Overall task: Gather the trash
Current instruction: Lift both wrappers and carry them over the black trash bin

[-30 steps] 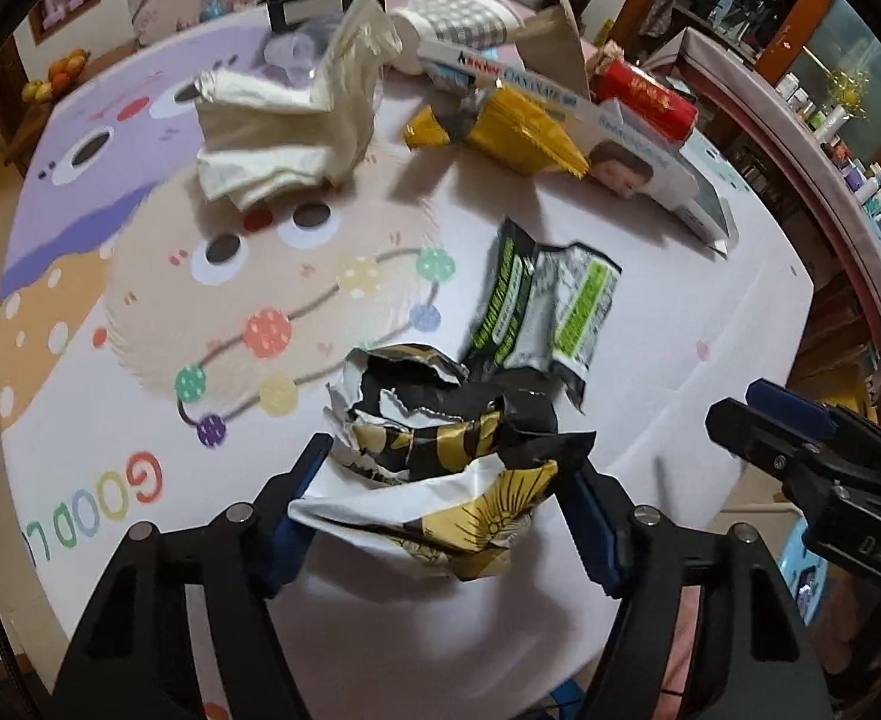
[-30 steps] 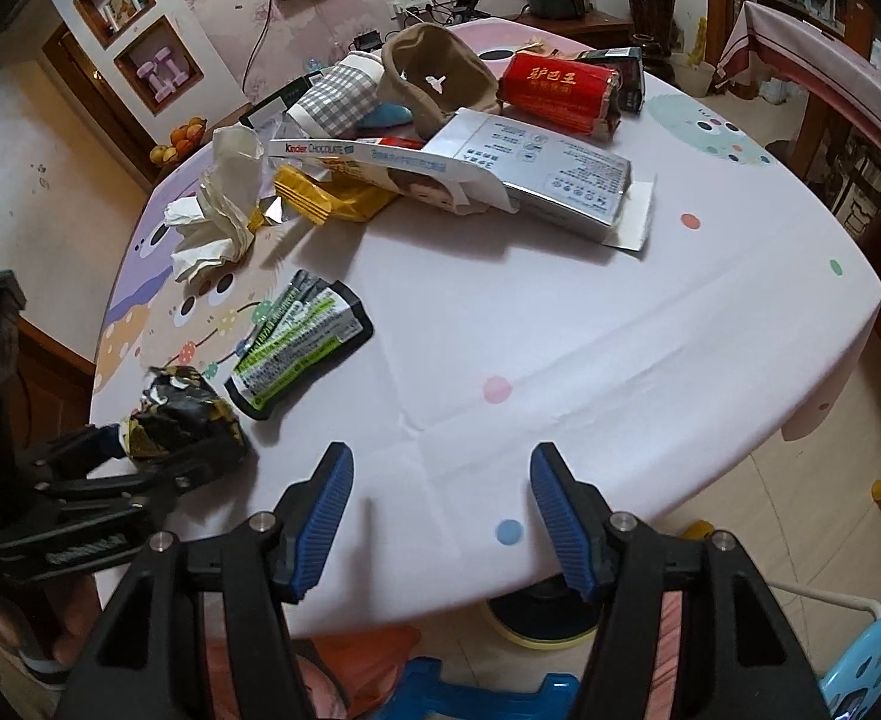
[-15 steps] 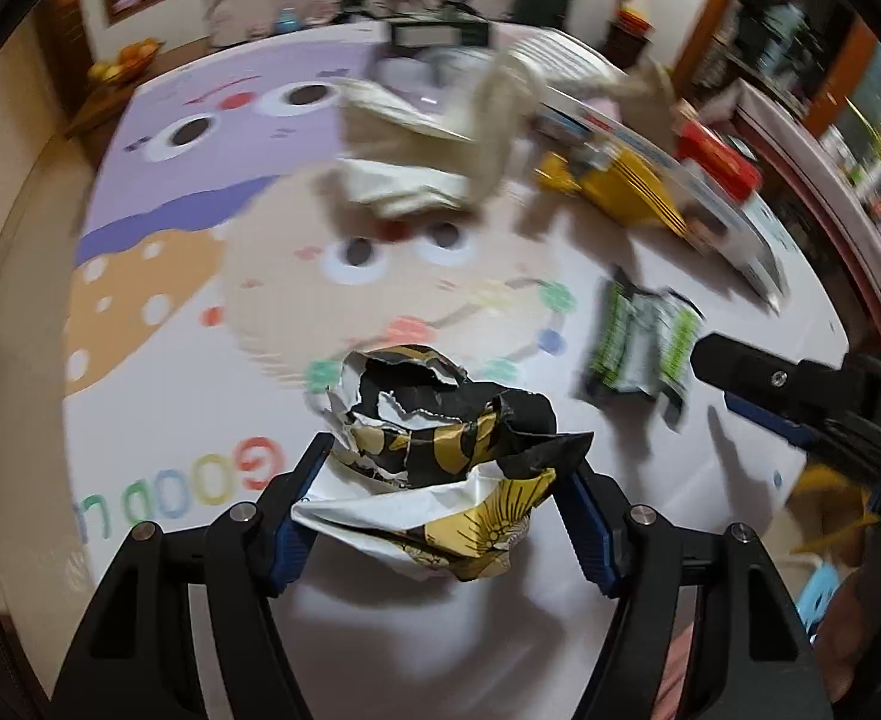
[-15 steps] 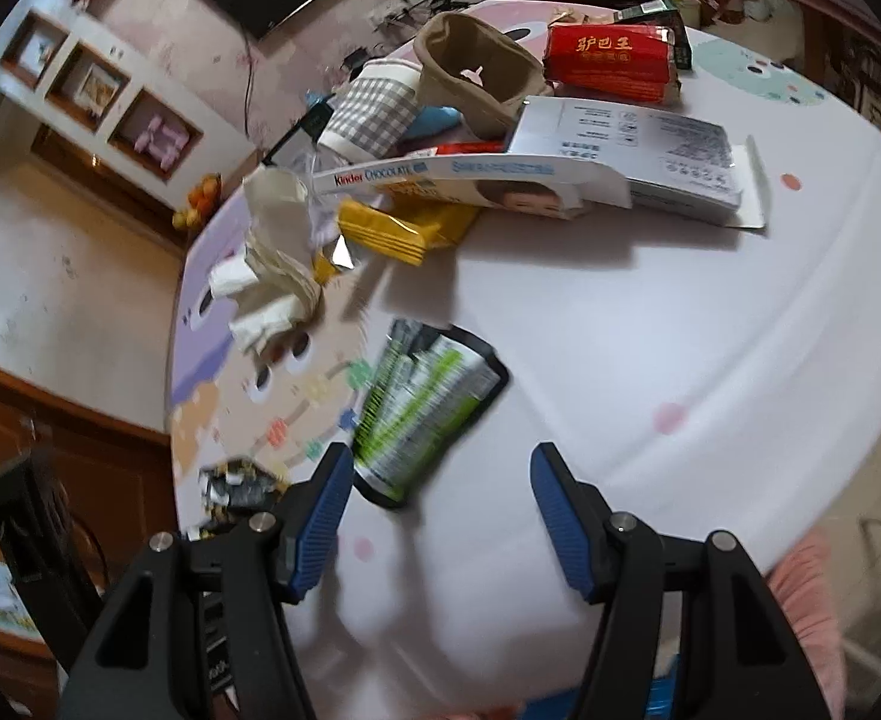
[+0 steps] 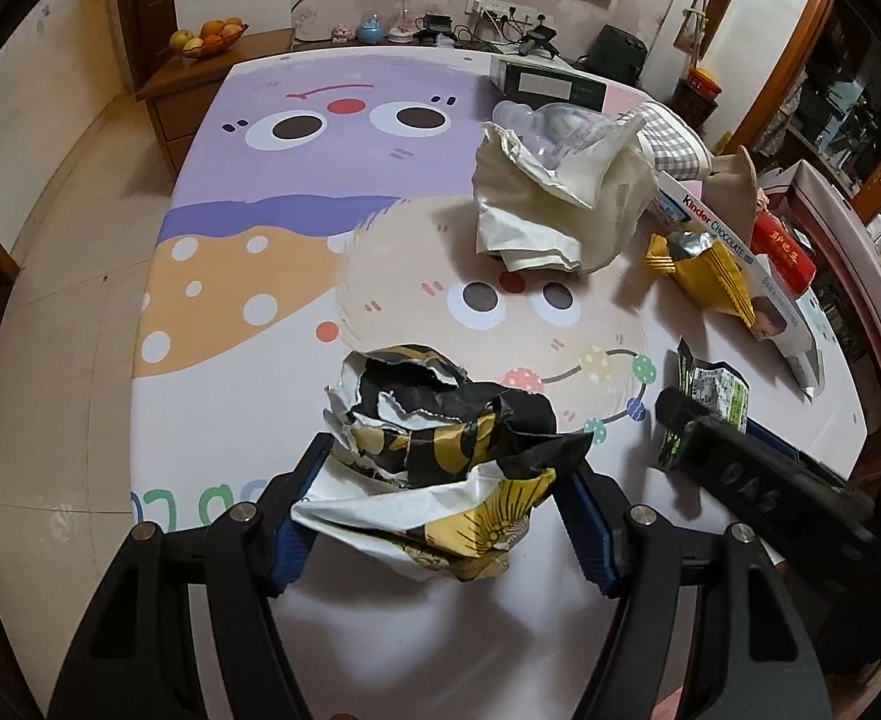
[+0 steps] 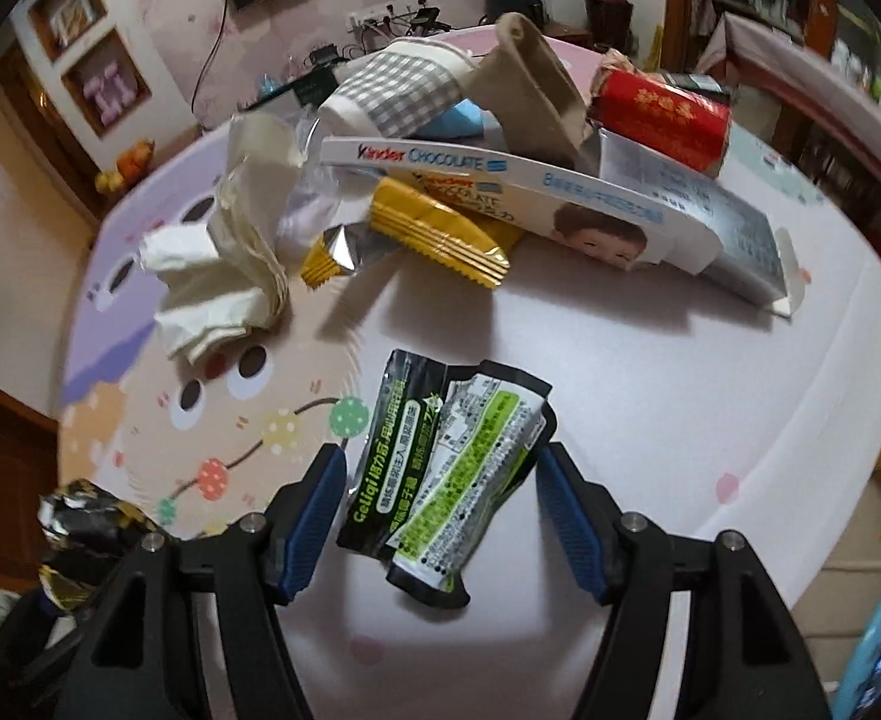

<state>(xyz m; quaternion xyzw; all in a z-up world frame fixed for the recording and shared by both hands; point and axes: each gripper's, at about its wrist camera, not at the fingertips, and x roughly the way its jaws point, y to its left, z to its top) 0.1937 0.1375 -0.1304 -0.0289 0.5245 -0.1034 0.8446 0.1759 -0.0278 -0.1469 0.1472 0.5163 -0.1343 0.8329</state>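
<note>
- Left gripper (image 5: 440, 516) is clamped on the crumpled wrapper (image 5: 440, 450), held up over the table (image 5: 212, 372).
- Right gripper (image 6: 437, 516) has just been widening its jaws; they straddle the green sachet (image 6: 449, 480) and the pads aren't pressing on it.
- The sachet lies flat on the table near its front edge, long axis running from the gripper up and slightly left toward the Kinder box (image 6: 500, 180).
- It looks light, thin, crinkly and likely slippery: pinching across its narrow width at mid-length seems best.
- The crumpled wrapper looks soft and springy, and could slip loose.
</note>
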